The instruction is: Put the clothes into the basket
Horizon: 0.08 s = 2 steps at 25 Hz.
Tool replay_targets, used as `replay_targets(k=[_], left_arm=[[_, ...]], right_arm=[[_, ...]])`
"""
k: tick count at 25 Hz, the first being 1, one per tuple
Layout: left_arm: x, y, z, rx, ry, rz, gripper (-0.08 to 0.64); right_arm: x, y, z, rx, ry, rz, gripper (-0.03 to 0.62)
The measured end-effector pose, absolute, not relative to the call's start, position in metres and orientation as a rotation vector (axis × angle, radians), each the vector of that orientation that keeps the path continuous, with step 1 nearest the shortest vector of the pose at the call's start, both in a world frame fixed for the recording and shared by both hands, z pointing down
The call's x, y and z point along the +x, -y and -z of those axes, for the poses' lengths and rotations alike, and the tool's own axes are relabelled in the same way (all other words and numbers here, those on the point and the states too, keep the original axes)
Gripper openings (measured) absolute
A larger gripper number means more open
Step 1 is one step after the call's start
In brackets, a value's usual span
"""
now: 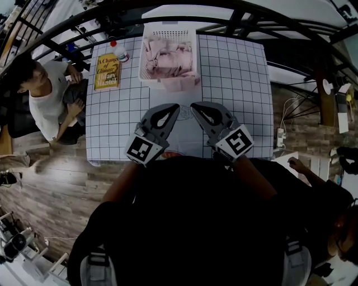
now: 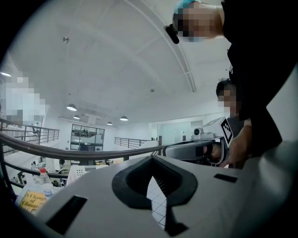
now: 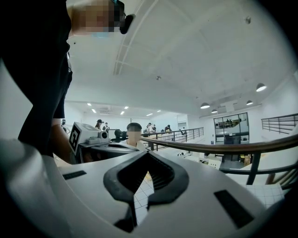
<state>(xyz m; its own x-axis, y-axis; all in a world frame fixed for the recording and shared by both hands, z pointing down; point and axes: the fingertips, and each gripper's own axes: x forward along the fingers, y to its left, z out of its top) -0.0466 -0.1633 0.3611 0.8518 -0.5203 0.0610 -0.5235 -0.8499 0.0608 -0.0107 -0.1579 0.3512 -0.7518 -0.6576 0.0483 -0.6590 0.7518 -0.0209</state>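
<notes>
A white slatted basket (image 1: 168,33) stands at the far edge of the grid-patterned table (image 1: 240,84). Pink clothes (image 1: 168,56) fill it, and one piece hangs over its front rim (image 1: 182,82). Both grippers hover level over the table's near half, tips angled toward each other. My left gripper (image 1: 169,111) is shut with nothing in it, and its own view shows the jaws (image 2: 151,159) meeting over the grid cloth. My right gripper (image 1: 198,109) is also shut and holds nothing (image 3: 148,154). Each gripper view shows the other gripper (image 2: 195,149) (image 3: 100,146) beside it.
A yellow book (image 1: 107,72) and a small bottle with a red cap (image 1: 119,52) lie at the table's far left. One person (image 1: 47,95) sits just left of the table. A dark railing (image 1: 268,17) curves behind the table.
</notes>
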Motion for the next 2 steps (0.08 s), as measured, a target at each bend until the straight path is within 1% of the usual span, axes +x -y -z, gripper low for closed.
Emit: replay_targets(k=[2], left_arm=[[-0.0466, 0.1638, -0.3609, 2.945, 0.833, -0.058, 0.003]], right_arm=[[-0.0111, 0.1588, -0.3506, 1.090, 2.905, -0.052, 0.017]])
